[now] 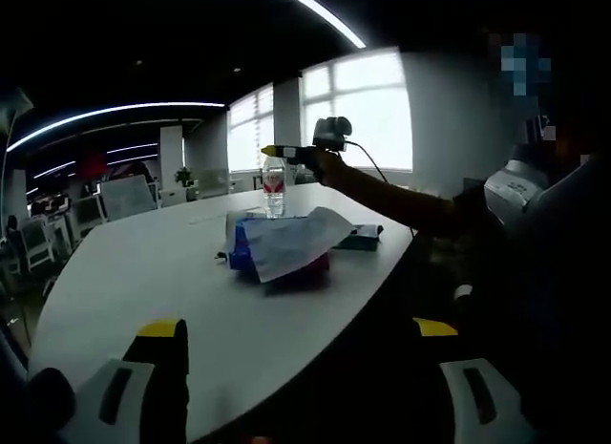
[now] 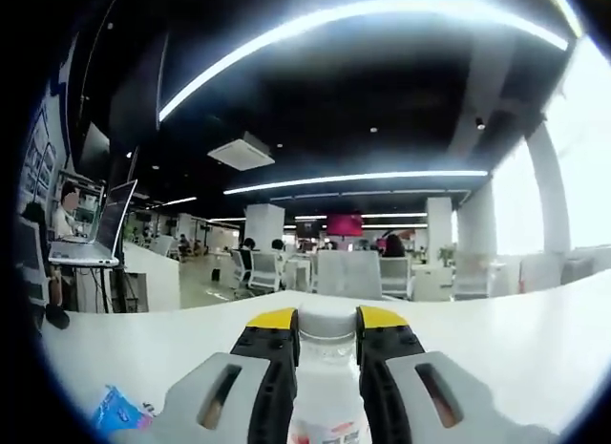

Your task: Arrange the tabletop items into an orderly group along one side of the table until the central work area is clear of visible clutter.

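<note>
A clear water bottle point(image 1: 274, 189) with a red label stands upright at the far side of the white table point(image 1: 143, 263). My right gripper point(image 1: 286, 153) reaches in from the right at the bottle's top, held by a person's arm point(image 1: 401, 203). In the right gripper view my right gripper point(image 2: 327, 322) is shut on the water bottle point(image 2: 327, 368) just below its white cap. A blue packet point(image 1: 250, 251) under a white sheet point(image 1: 291, 239) lies mid-table, with a red item point(image 1: 307, 268) beneath. My left gripper point(image 1: 301, 334) hangs open over the table's near edge.
A dark green flat item point(image 1: 362, 237) lies right of the pile. A blue packet point(image 2: 119, 409) shows at the lower left of the right gripper view. Office chairs point(image 2: 344, 272) stand behind the table, and an open laptop point(image 2: 95, 239) sits at the far left.
</note>
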`<act>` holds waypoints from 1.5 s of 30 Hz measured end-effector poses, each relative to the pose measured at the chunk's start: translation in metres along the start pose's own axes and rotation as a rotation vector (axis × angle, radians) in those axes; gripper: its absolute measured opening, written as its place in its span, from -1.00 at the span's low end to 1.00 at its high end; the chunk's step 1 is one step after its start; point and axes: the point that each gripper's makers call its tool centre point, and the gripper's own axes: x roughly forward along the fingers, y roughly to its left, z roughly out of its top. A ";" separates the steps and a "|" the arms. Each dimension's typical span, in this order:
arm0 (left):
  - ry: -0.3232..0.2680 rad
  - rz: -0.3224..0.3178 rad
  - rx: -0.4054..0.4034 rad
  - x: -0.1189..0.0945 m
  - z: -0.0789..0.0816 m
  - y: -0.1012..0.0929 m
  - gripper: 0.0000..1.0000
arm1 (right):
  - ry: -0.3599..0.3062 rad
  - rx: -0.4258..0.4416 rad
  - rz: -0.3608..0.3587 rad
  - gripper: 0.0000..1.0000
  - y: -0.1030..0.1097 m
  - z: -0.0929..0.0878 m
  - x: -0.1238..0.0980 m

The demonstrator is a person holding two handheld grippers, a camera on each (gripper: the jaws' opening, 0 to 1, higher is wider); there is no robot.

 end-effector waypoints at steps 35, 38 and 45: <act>-0.004 0.032 -0.009 -0.009 -0.003 0.003 0.88 | -0.103 0.053 0.302 -0.62 0.112 0.082 0.032; -0.007 0.031 -0.005 -0.010 -0.001 0.001 0.88 | -0.104 0.085 0.335 -0.62 0.124 0.082 0.036; -0.012 0.042 -0.001 -0.011 0.001 0.001 0.88 | -0.105 0.086 0.398 -0.62 0.157 0.078 0.042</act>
